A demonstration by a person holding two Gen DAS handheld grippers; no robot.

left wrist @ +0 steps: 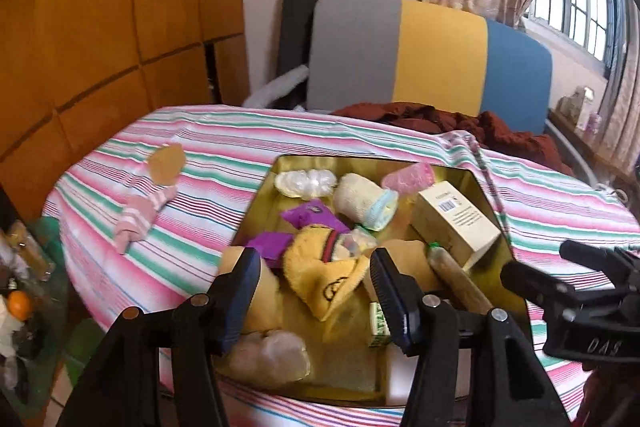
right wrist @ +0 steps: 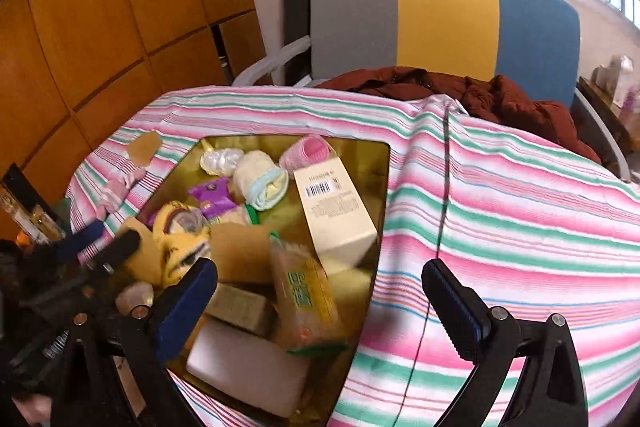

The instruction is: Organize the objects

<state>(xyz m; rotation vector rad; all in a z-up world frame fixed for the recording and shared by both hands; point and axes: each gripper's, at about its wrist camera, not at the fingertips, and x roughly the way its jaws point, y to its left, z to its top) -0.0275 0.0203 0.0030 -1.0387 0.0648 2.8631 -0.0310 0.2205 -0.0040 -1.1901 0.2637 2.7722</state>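
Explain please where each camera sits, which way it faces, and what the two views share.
Left wrist: on the left gripper, aimed down over the tin; its own open fingers show, the right gripper at the right edge.
Right wrist: on the right gripper, facing the tin's right rim and the cloth; its fingers open, the left gripper at left.
Shared: tin, box, chair.

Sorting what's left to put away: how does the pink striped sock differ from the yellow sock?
The pink striped sock lies on the striped cloth, outside the gold tin; the yellow sock lies inside the tin among other items. The pink one is stretched out long with a brown card at one end; the yellow one is crumpled in a heap. The pink one has pale stripes; the yellow one bears a dark printed mark. Both are soft fabric, and neither is gripped.
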